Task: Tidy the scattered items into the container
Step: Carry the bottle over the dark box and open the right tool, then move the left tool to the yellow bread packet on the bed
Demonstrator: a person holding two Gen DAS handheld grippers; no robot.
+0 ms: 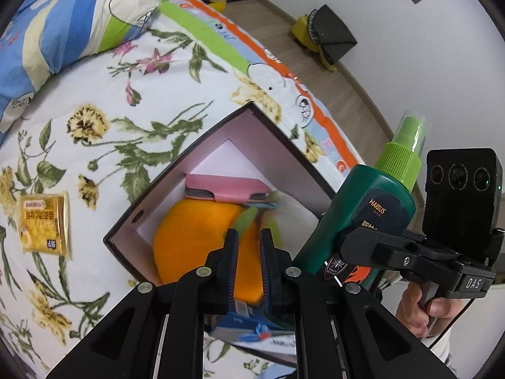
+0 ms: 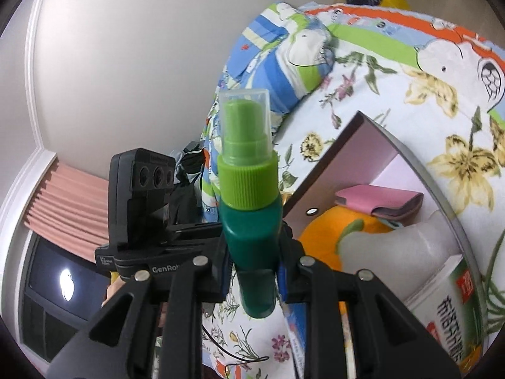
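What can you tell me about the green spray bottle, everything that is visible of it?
The spray bottle has a dark green plastic body, a ribbed light green collar and a light green nozzle under a clear cap. Its label reads HAIBUS, with an orange and black part lower down. The right gripper is shut on its lower body and holds it roughly upright in the air, apart from the bed, beside the open box. The cap is on. Nothing else touches it.

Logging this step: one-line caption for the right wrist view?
Right gripper holds green spray bottle upright beside open box on the floral bedsheet.
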